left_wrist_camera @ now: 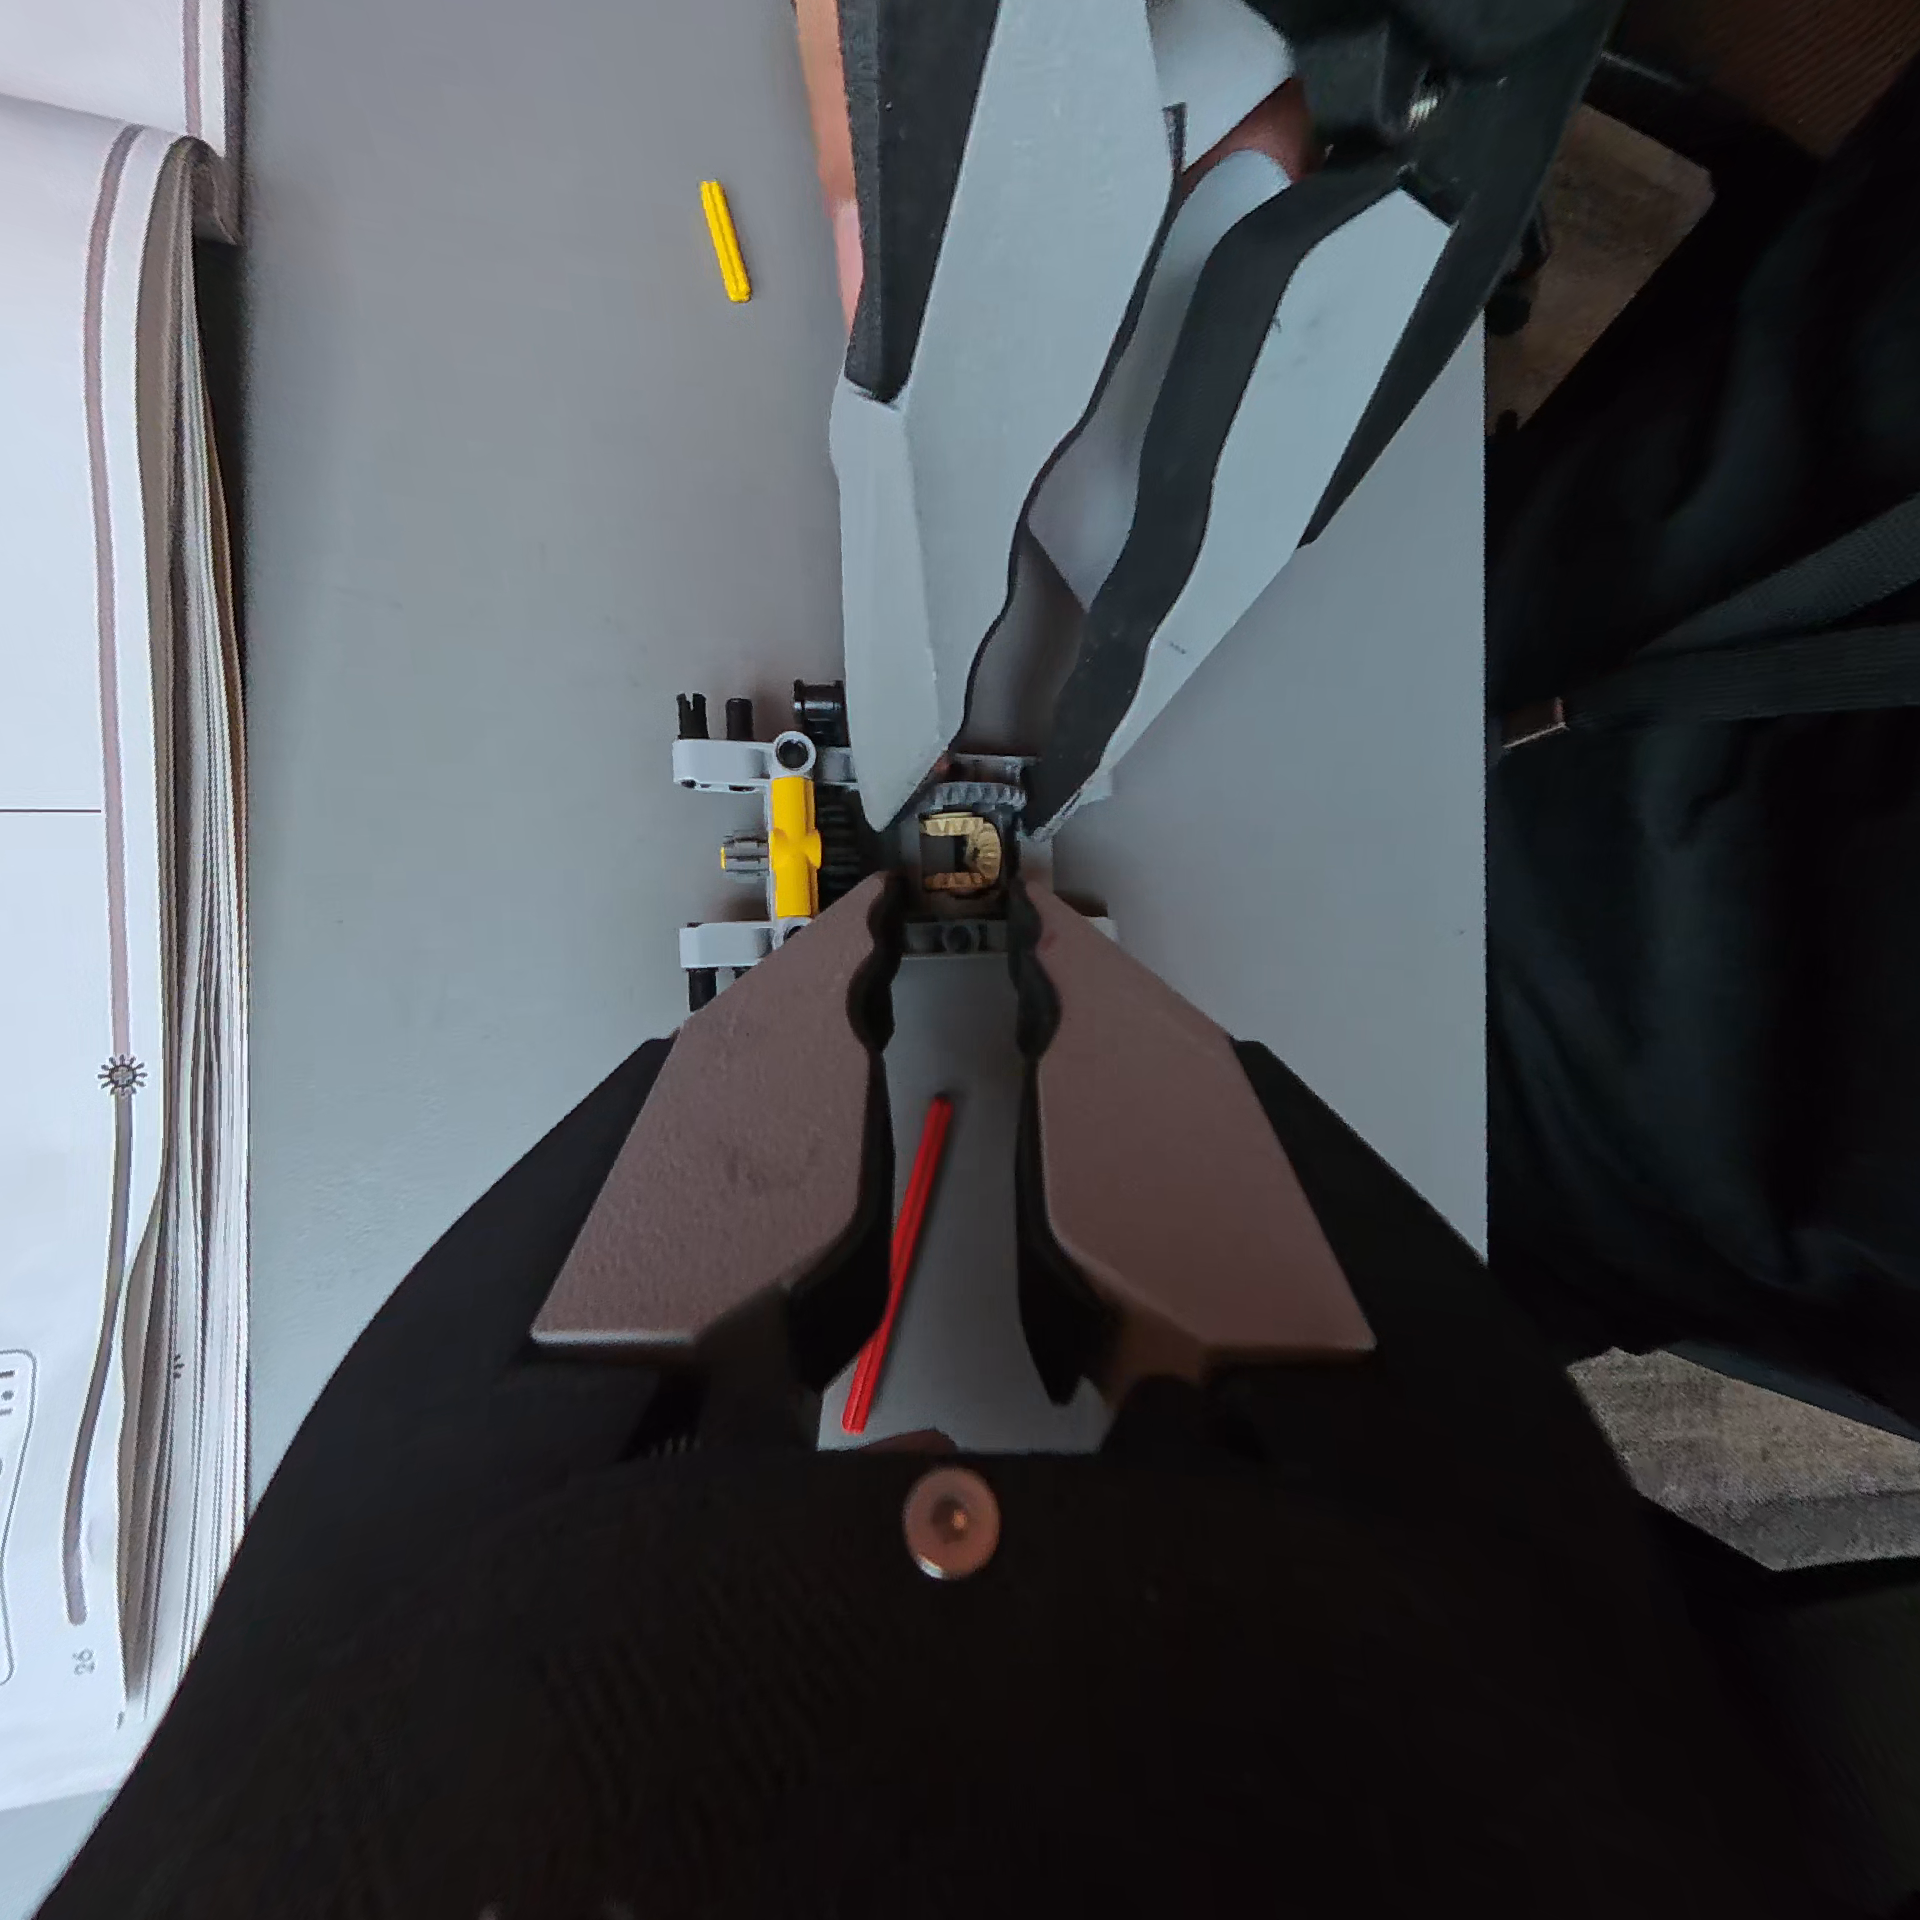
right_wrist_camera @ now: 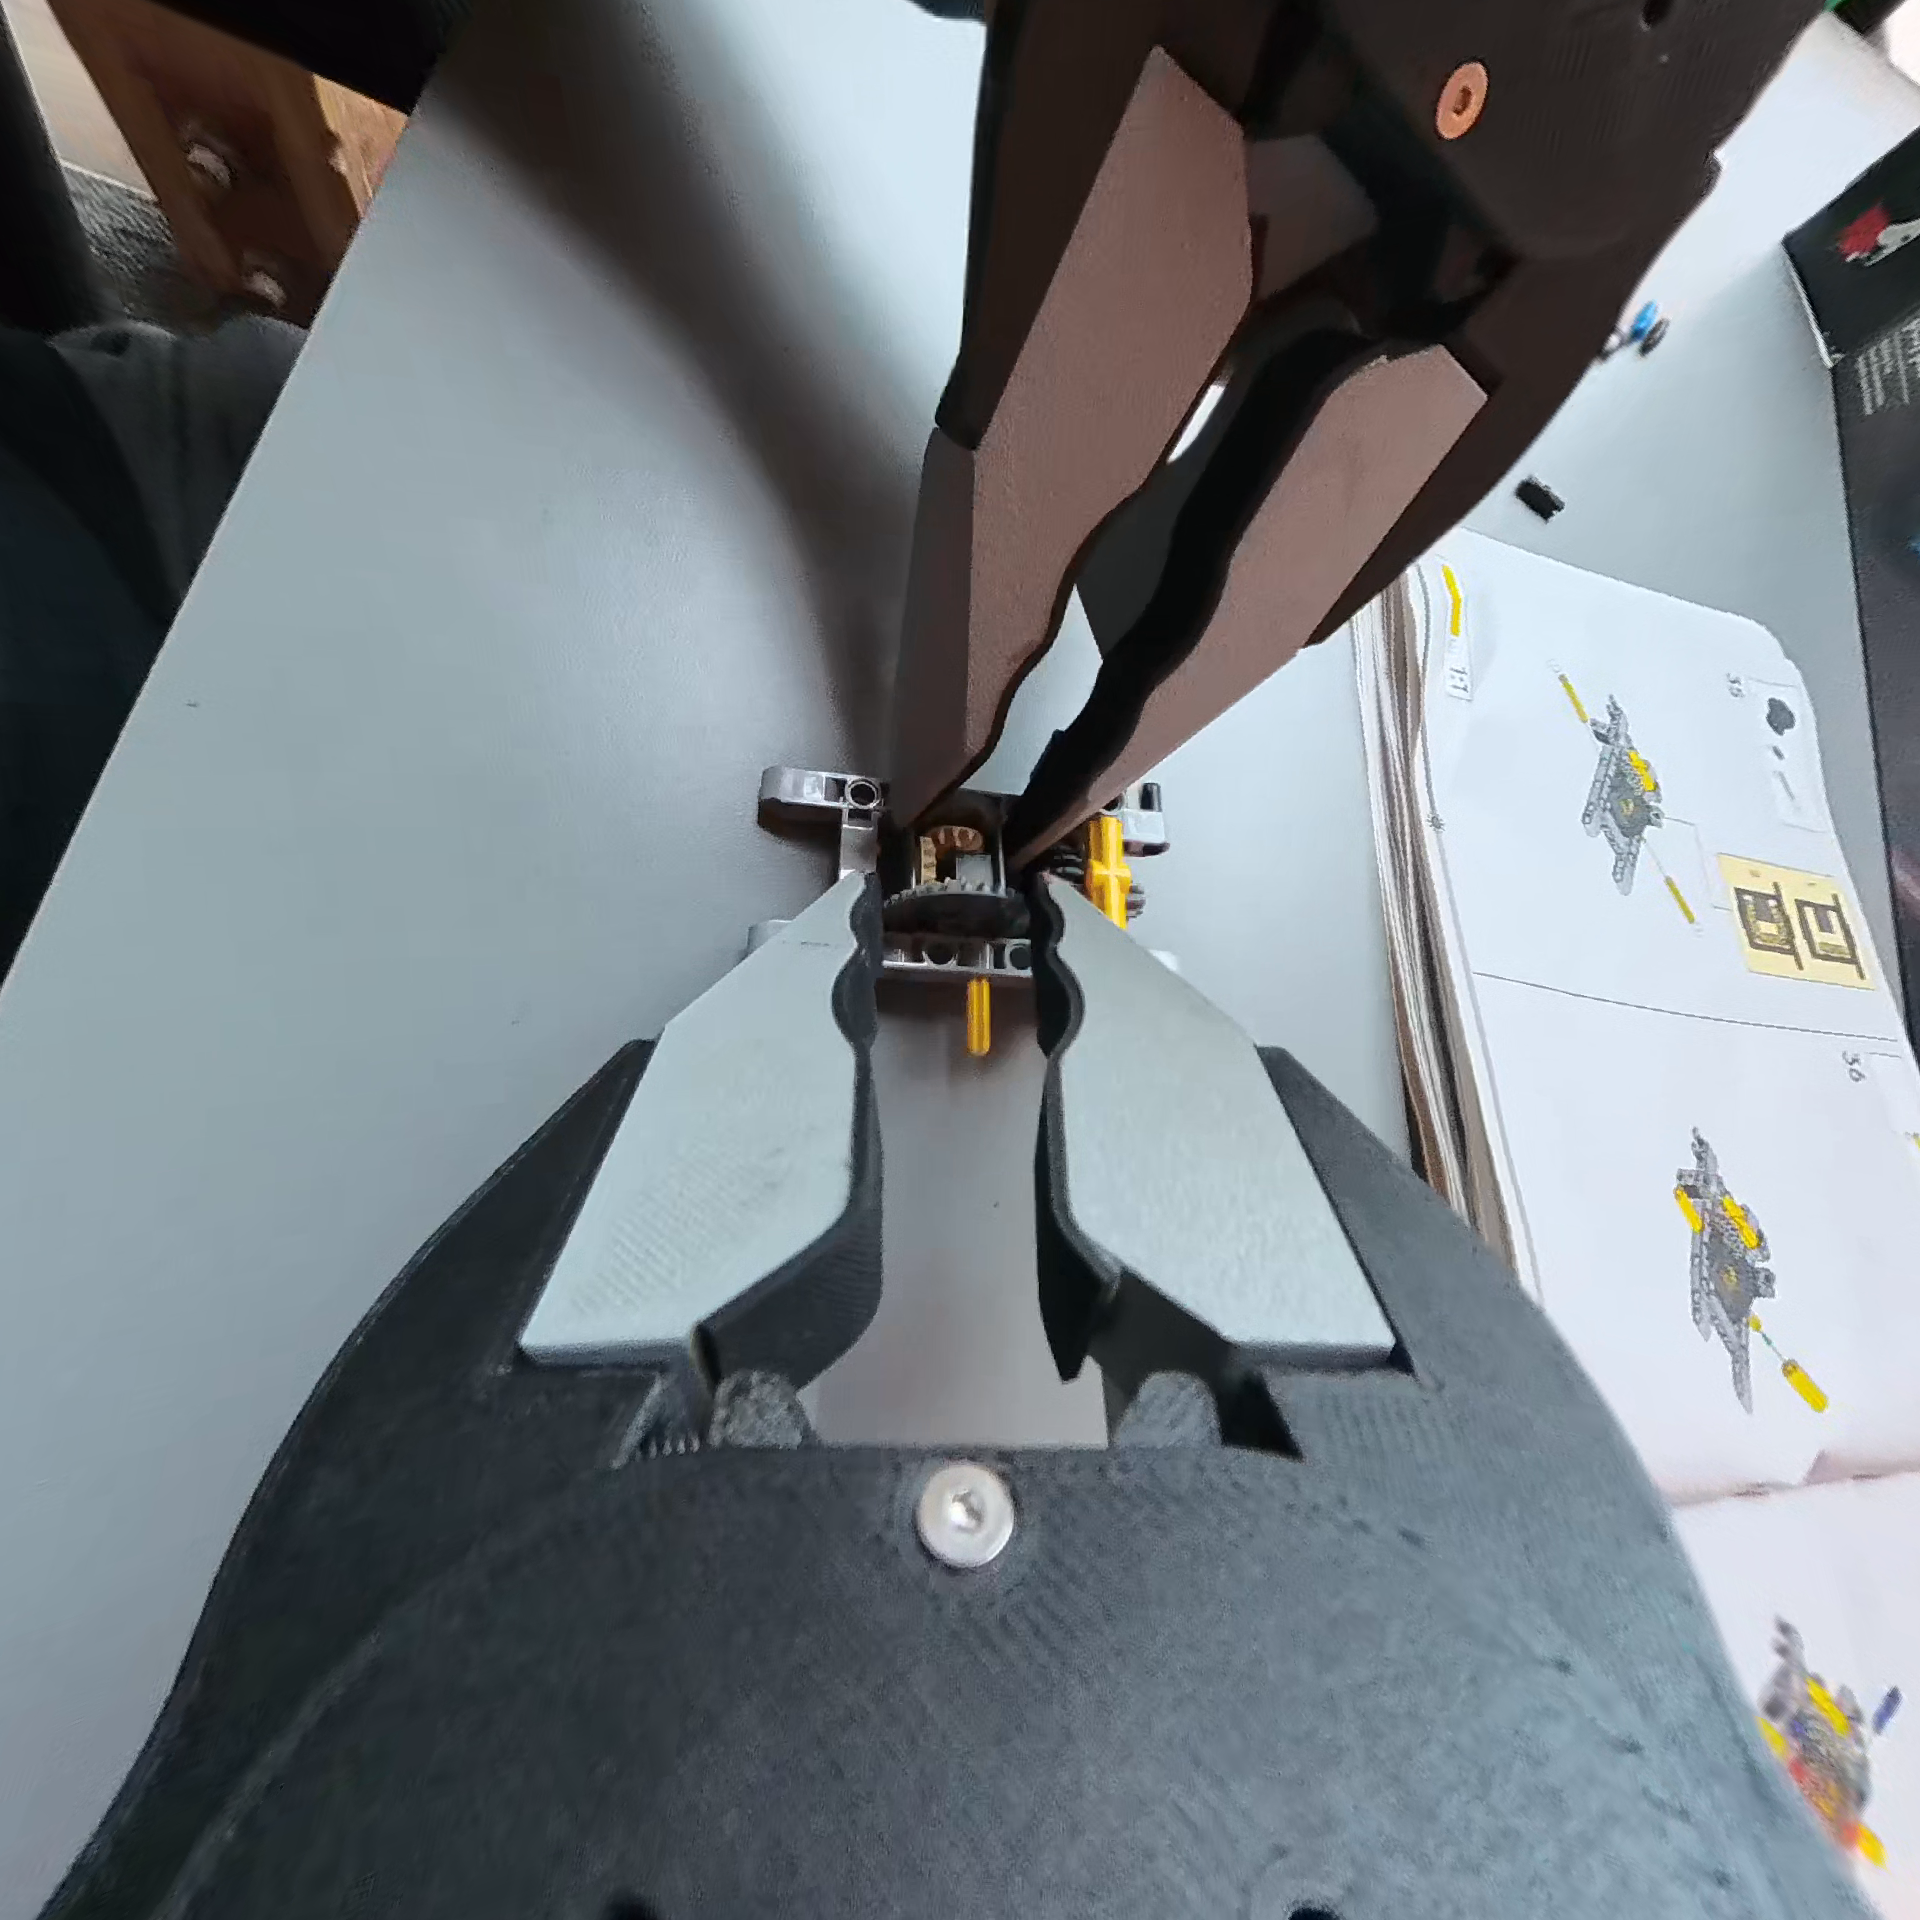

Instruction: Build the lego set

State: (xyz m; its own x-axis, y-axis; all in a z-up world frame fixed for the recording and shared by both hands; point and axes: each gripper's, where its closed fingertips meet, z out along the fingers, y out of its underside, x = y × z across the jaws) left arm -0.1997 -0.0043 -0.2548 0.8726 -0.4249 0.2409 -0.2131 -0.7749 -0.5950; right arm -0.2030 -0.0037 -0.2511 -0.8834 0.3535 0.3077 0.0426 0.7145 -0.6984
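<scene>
A small lego assembly (left_wrist_camera: 961, 852) of grey beams, tan and dark gears and a yellow connector (left_wrist_camera: 792, 847) sits on the grey table (left_wrist_camera: 468, 520). My left gripper (left_wrist_camera: 954, 904), with brown fingers, is shut on its near grey frame. My right gripper (left_wrist_camera: 971, 805), with grey fingers, comes from above and grips the opposite end. In the right wrist view the assembly (right_wrist_camera: 821, 795) lies between my right gripper (right_wrist_camera: 951, 904) and the left gripper (right_wrist_camera: 966, 826). A yellow axle (right_wrist_camera: 977, 1018) sticks out of it towards me. A red axle (left_wrist_camera: 899, 1262) lies on the table between my left fingers.
A loose yellow axle (left_wrist_camera: 724, 241) lies farther off on the table. An open instruction booklet (left_wrist_camera: 62, 623) lies along the left, also in the right wrist view (right_wrist_camera: 1662, 935). A black box (right_wrist_camera: 1870, 312) and small loose pieces (right_wrist_camera: 1540, 497) lie beyond it. The table edge (left_wrist_camera: 1486, 831) runs on the right. My two grippers' fingertips are within a few centimetres of each other. Left tips and right tips are each some 12 cm from the loose yellow axle (left_wrist_camera: 724, 241).
</scene>
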